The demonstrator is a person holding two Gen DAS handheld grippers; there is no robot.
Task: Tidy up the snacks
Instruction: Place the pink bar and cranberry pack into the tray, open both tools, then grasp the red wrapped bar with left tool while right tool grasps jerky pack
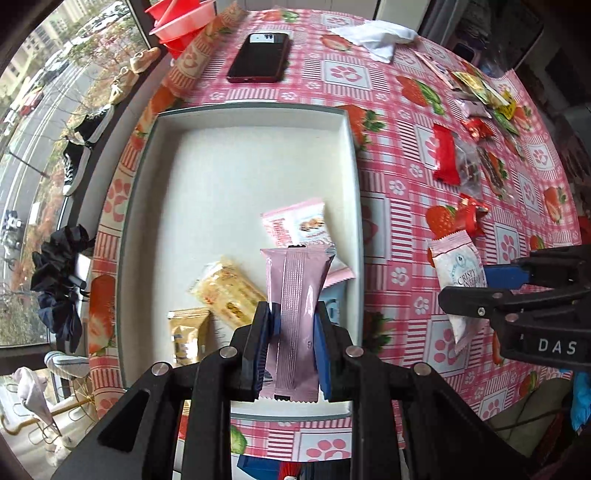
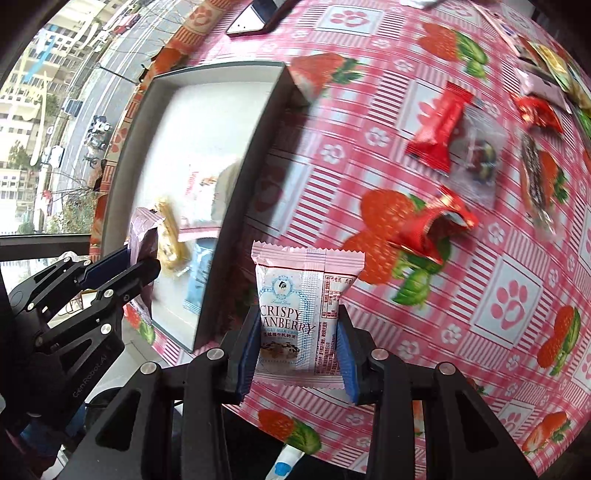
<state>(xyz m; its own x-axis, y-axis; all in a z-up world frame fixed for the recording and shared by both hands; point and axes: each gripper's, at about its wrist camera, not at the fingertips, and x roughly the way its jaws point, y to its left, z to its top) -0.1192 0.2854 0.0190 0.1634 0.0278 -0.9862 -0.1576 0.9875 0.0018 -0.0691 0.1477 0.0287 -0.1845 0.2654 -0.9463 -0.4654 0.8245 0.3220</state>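
Note:
My left gripper is shut on a mauve-pink snack packet, held over the near end of a white open box. The box holds a pink-and-white packet, a yellow nougat bar, a gold packet and a light blue packet. My right gripper is shut on a white "Crispy Cranberry" packet, held above the tablecloth just right of the box. The left gripper shows in the right wrist view, the right gripper in the left wrist view.
Loose snacks lie on the strawberry tablecloth to the right: a red packet, an opened red wrapper, a clear packet, several more at the far right. A phone, white tissue and red bowls sit at the far edge.

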